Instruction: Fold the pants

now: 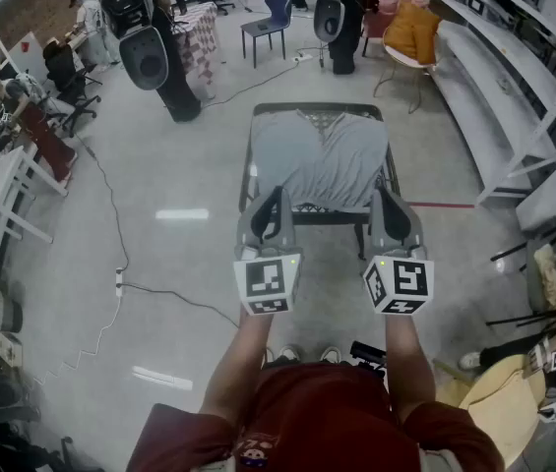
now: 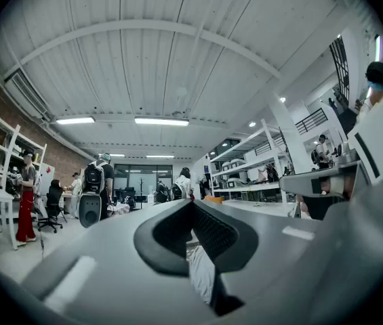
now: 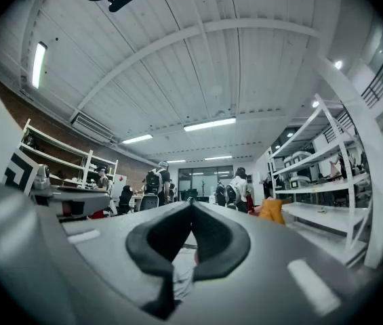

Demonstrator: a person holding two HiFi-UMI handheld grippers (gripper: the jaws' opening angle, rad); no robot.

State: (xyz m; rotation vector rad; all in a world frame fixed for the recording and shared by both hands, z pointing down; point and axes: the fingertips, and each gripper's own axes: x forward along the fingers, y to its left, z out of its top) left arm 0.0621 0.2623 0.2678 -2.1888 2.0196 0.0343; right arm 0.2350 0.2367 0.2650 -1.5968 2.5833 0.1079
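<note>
Left gripper view: we see the left gripper with its jaws closed tip to tip, and the grey pants show through the slot behind them. The right gripper looks the same. We cannot tell whether either pinches cloth. In the head view, both hover at the pants' lower edge. The pants lie spread and wrinkled across the counter at frame centre.

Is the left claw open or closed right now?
Closed: on the left claw the jaws meet at their tips. Pale pants cloth shows below them; whether it is pinched, I cannot tell.
</note>
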